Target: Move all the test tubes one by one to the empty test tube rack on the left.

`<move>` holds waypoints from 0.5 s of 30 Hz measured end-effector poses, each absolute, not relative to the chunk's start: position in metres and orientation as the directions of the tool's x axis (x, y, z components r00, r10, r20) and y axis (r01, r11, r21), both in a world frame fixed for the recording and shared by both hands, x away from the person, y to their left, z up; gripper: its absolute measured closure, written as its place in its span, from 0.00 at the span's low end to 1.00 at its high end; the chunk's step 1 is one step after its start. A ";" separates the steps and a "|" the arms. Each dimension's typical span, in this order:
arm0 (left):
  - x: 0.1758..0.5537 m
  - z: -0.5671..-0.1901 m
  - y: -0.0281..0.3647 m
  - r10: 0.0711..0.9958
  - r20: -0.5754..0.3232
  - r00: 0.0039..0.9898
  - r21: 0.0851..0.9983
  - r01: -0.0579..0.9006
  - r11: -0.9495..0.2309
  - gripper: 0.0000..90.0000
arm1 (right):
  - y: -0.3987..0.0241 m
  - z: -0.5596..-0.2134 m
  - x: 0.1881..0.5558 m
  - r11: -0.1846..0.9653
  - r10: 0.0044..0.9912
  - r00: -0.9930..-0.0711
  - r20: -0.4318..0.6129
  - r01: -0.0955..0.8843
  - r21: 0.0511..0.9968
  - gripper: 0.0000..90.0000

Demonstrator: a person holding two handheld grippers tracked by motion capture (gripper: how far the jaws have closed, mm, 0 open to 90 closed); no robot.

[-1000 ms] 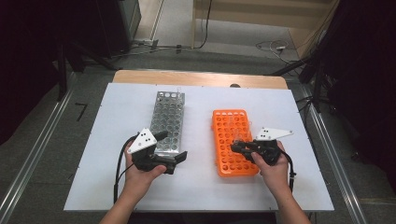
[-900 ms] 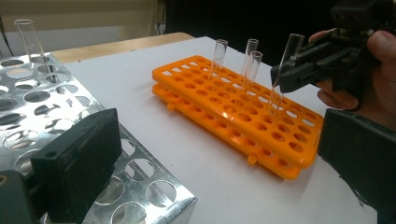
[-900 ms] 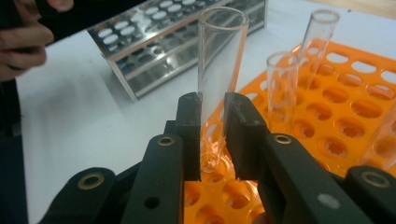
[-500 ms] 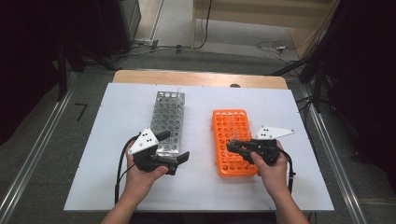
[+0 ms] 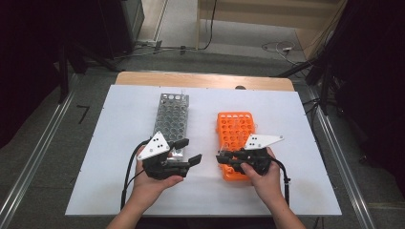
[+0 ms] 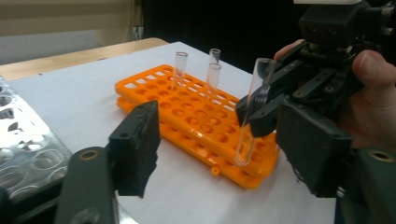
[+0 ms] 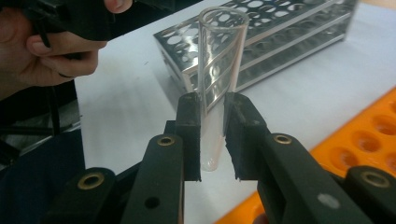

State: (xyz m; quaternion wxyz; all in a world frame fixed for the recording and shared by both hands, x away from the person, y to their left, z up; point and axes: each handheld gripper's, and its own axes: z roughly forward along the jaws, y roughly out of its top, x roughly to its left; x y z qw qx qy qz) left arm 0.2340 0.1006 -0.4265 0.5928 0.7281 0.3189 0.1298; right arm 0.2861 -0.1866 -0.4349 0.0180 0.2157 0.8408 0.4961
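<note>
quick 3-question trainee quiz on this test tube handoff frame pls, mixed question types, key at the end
1. True or false: the right gripper is shut on a clear test tube.
2. Which rack still has tubes standing in it? A) the metal rack B) the orange rack C) both
3. Fill in: the left gripper has nothing between its jaws, which have just been ____.

Key
1. True. In the right gripper view both pads press on the tube.
2. B. In the left gripper view three tubes stand at its far end.
3. Closing. The jaws remain apart.
</note>
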 end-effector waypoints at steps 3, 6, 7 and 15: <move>0.233 -0.427 0.096 0.599 -0.195 0.776 0.946 0.310 -0.093 0.44 | -0.179 -0.435 0.283 0.424 0.366 -0.912 0.183 0.339 0.840 0.82; 0.231 -0.428 0.092 0.583 -0.185 0.791 0.948 0.300 -0.108 0.53 | -0.172 -0.436 0.281 0.433 0.354 -0.917 0.184 0.335 0.837 0.82; 0.231 -0.429 0.090 0.577 -0.187 0.795 0.948 0.300 -0.106 0.55 | -0.170 -0.437 0.280 0.433 0.349 -0.918 0.188 0.336 0.836 0.82; 0.229 -0.431 0.082 0.553 -0.189 0.812 0.945 0.303 -0.123 0.65 | -0.154 -0.438 0.272 0.460 0.316 -0.932 0.178 0.315 0.830 0.82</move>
